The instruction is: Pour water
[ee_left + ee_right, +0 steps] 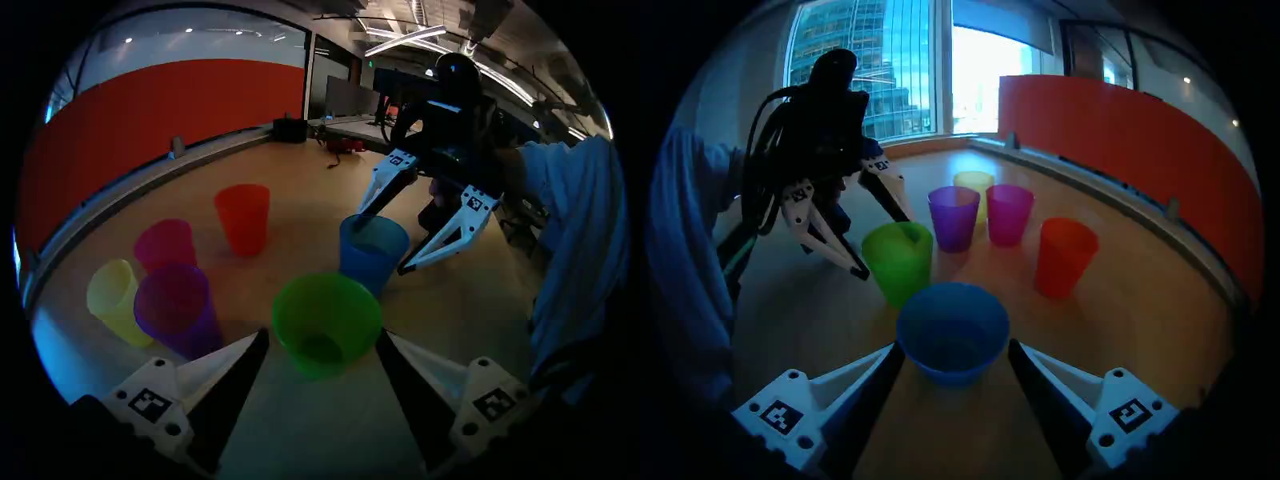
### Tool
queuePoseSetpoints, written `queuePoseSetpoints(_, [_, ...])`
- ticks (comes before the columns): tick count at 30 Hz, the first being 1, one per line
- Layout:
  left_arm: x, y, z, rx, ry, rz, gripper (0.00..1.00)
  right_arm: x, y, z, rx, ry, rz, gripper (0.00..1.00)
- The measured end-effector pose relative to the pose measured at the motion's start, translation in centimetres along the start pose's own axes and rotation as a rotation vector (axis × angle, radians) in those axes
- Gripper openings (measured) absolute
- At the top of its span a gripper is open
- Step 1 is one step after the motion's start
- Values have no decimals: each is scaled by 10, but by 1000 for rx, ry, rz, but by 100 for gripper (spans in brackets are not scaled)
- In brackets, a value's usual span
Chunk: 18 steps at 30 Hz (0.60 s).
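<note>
Green cup: translucent plastic, tapered, upright on the table, directly between the fingers of your left gripper. The fingers are spread wide, with their tips right at the rim on either side; whether they press on the cup cannot be told. The base of the cup looks darker, but any water in it is not discernible. Blue cup: same shape, upright, just behind and right of the green one as the left gripper view shows it. It sits between the fingers of your right gripper, which are likewise set wide with the tips at the rim; contact is again not resolvable. Its inside is a deep, even blue and the contents are unclear. Four more cups stand upright beyond them. A purple cup is near the green one, with a yellow cup just beside it and a magenta cup close behind. An orange-red cup stands apart from that cluster. No liquid can be made out in any of them. The surface is a pale wooden table. A long red wall runs beside it, strip lights hang overhead, and bright windows look onto tall buildings. Your pale blue sleeve shows behind the right gripper.
</note>
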<state>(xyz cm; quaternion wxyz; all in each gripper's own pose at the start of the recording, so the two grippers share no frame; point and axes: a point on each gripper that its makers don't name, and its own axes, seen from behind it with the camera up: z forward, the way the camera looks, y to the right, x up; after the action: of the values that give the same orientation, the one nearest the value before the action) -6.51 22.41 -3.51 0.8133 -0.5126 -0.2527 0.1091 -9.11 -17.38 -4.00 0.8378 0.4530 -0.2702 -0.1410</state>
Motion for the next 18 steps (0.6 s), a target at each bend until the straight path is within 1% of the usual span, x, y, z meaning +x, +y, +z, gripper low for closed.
queuePoseSetpoints(6, [5, 3, 5, -16, 4, -5, 98, 3, 0, 5, 4, 8, -1, 100])
queuePoseSetpoints(12, [5, 1, 9, -15, 8, -4, 96, 5, -1, 6, 11, 12, -4, 100])
queuePoseSetpoints(14, [4, 1, 10, -15, 8, 3, 89, 6, -1, 6, 11, 14, -6, 100])
queuePoseSetpoints(18, [4, 2, 12, -8, 9, 14, 87, 7, -1, 6, 11, 16, -8, 100])
